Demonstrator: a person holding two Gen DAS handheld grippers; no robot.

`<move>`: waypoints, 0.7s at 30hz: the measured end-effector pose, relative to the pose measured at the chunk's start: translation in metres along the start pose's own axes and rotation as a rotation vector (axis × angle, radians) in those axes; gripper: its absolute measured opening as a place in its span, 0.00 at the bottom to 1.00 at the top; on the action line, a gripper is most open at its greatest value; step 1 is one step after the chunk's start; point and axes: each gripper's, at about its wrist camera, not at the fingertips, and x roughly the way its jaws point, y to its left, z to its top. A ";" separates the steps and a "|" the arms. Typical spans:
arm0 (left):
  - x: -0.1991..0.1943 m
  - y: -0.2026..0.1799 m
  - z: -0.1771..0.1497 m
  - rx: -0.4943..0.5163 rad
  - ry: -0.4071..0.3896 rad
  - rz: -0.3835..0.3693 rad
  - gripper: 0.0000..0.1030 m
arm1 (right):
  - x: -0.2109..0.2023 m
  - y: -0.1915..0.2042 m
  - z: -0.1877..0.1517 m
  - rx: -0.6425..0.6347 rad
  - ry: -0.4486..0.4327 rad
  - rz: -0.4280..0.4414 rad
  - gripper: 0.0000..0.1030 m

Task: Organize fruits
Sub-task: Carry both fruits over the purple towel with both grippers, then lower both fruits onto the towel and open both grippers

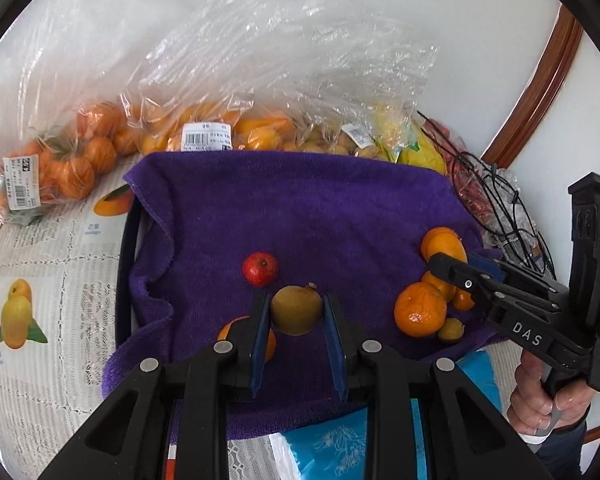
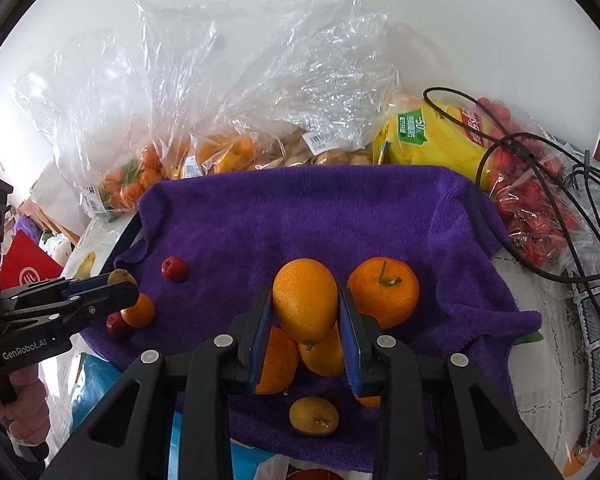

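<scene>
A purple towel covers a tray and carries loose fruit. My left gripper is shut on a greenish-brown round fruit, held just above the towel's front left. A small red fruit lies just beyond it, and an orange sits partly hidden under the left finger. My right gripper is shut on an oval orange above a cluster of oranges at the towel's right. A small yellow-green fruit lies below it. The right gripper also shows in the left wrist view.
Clear plastic bags of oranges, yellow fruit and red fruit line the back against the white wall. A yellow packet and black cables lie at the back right. A fruit-print tablecloth covers the table.
</scene>
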 end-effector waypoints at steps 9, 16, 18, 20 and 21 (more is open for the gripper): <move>0.014 -0.005 -0.008 0.010 0.026 -0.013 0.25 | 0.001 -0.004 -0.003 0.002 0.003 -0.009 0.32; 0.022 -0.008 -0.011 0.008 0.054 -0.015 0.25 | -0.004 0.000 -0.005 -0.012 -0.003 -0.011 0.32; 0.021 -0.008 -0.012 0.010 0.051 -0.019 0.25 | -0.004 0.001 -0.006 -0.016 -0.008 -0.022 0.33; 0.021 -0.008 -0.012 0.010 0.056 -0.018 0.25 | -0.004 0.002 -0.006 -0.016 -0.008 -0.023 0.33; 0.021 -0.008 -0.013 0.009 0.058 -0.021 0.25 | -0.005 0.001 -0.006 -0.014 -0.005 -0.019 0.33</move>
